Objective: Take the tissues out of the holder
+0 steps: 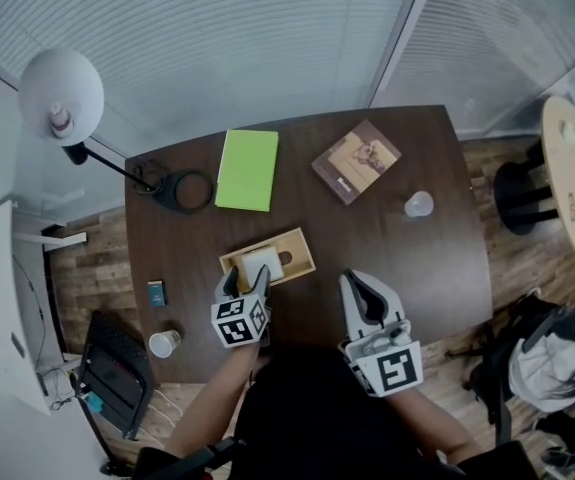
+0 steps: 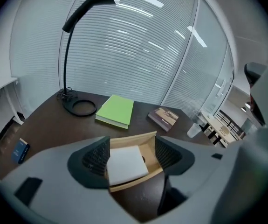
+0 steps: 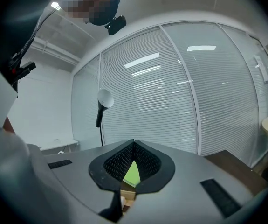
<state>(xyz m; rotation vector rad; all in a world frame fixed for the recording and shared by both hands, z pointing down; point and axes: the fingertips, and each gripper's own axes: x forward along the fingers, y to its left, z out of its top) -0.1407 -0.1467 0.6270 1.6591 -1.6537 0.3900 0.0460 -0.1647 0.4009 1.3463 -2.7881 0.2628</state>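
Observation:
A shallow wooden holder [image 1: 299, 242] lies on the dark table near its front edge, with a white stack of tissues [image 1: 259, 264] inside. My left gripper [image 1: 247, 279] hangs over the holder's near end. It points down at the holder and is open. In the left gripper view, its jaws stand one on each side of the tissues [image 2: 126, 164], above the holder [image 2: 134, 140]; the pads do not press on the stack. My right gripper [image 1: 351, 281] is to the right of the holder, over bare table. It is shut, with nothing between its pads [image 3: 134, 146].
On the table's far half are a green notebook [image 1: 247, 169], a brown book [image 1: 356, 161], a clear cup [image 1: 419, 204] and a desk lamp's ring base [image 1: 189, 190]. A small blue box [image 1: 156, 293] and a paper cup [image 1: 164, 344] sit front left. A round table [image 1: 574, 173] stands at right.

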